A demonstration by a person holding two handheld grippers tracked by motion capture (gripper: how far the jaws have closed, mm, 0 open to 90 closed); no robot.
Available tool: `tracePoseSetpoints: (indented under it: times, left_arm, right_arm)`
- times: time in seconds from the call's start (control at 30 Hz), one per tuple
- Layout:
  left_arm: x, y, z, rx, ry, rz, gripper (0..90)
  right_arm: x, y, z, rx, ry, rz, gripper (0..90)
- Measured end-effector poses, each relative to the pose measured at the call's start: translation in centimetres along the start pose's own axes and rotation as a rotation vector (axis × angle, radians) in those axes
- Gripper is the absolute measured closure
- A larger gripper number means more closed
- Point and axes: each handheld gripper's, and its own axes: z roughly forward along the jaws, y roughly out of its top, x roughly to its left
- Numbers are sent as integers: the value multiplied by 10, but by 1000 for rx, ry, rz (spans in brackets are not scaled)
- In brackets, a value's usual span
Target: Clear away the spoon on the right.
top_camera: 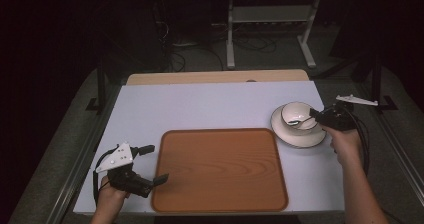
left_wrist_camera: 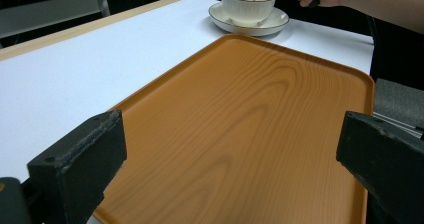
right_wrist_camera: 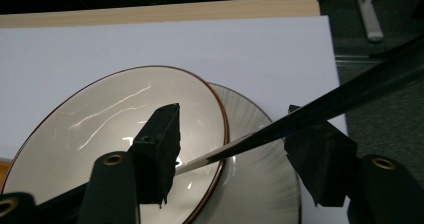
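The tray [top_camera: 220, 170] is orange-brown with wood grain pattern. The bowl [top_camera: 298, 116] and the plate [top_camera: 298, 135] are cream white with thin dark rim. The table [top_camera: 200, 106] is pale bluish white.

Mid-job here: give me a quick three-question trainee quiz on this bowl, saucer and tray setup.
1. True or false: the bowl sits on the saucer.
2. What lies nearest the left gripper: A) the bowl, B) the wooden tray, C) a cup?
3. What thin thing crosses between the jaws of the right gripper?

Key:
1. True.
2. B; its jaws stand wide apart at the tray's left edge, with nothing between them.
3. A dark-handled utensil slanting into the bowl; the pads do not visibly press on it.
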Motion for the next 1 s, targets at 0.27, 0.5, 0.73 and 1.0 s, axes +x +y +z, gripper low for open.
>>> tracePoseSetpoints:
  times: [0.27,0.5,0.73,1.0]
  left_arm:
    - [-1,0,0,4,-1,6,0]
    - [-1,0,0,4,-1,6,0]
    - [-1,0,0,3,-3,7,0]
    - [-1,0,0,3,-2,7,0]
  right_arm:
    - [1,-7,4,-4,18,-3,502]
    - [2,-10,5,6,36,1,577]
    - [5,-10,5,8,32,-18,653]
    - [3,-8,-2,-11,12,-26,702]
